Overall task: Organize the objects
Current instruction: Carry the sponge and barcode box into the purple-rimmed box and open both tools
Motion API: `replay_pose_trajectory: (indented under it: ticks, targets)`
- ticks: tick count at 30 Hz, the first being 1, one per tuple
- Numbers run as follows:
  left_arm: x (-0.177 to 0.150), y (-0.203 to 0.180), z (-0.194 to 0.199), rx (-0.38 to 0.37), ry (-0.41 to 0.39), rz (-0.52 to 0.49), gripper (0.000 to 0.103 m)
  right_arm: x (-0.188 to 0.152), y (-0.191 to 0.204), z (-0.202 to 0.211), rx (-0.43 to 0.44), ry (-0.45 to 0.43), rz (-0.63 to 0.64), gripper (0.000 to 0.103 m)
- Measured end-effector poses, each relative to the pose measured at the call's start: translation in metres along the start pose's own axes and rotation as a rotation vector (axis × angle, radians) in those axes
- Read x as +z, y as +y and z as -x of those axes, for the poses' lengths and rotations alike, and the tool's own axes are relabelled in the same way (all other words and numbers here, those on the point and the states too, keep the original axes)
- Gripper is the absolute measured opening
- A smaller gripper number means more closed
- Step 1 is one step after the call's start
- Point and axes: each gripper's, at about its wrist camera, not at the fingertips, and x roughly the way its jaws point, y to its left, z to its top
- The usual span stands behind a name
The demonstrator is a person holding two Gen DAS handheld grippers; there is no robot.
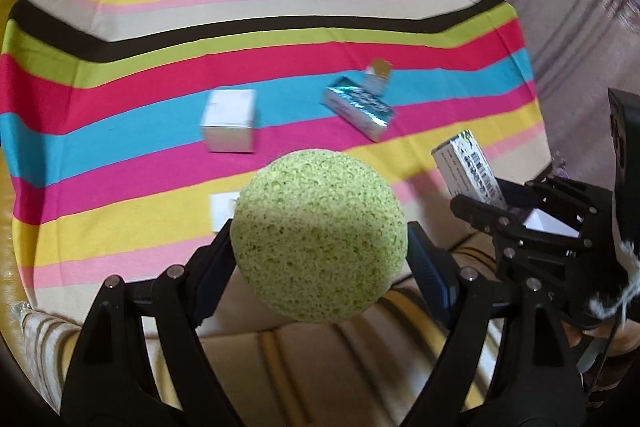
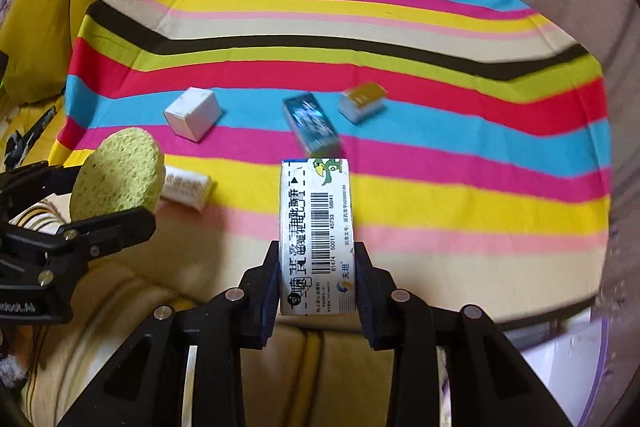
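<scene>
A: The left hand-held gripper (image 1: 320,247) is closed about halfway on a round green sponge (image 1: 320,239), one finger pressing each side of it, holding it in the air above the near edge of the striped cloth (image 1: 280,27).

B: And the right hand-held gripper (image 2: 316,267)?

A: Closed narrow on a white printed carton (image 2: 315,235), gripped at its lower end by the two long sides, the barcode face up. It too hangs clear of the cloth.

B: How will they handle?

A: The sponge looks light and soft, so I'd expect it to squash and spring; a grip across its widest part, as now, seems safest. The carton is probably thin card, light, easily dented if pinched hard.

B: What is left on the cloth?

A: A white box (image 2: 193,118), a blue shiny packet (image 2: 312,125), a small gold-topped box (image 2: 362,101) just beside it, and a flat white packet (image 2: 186,189) near the sponge.
</scene>
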Motion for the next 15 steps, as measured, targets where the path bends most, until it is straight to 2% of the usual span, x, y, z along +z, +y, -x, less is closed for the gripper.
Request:
replay_pose_trajectory:
  ticks: [15]
  targets:
    - [-0.017,-0.113,-0.009,-0.085,0.067,-0.19,0.083,-0.085,-0.071,0.061,-0.097,-0.021,-0.23,0.035]
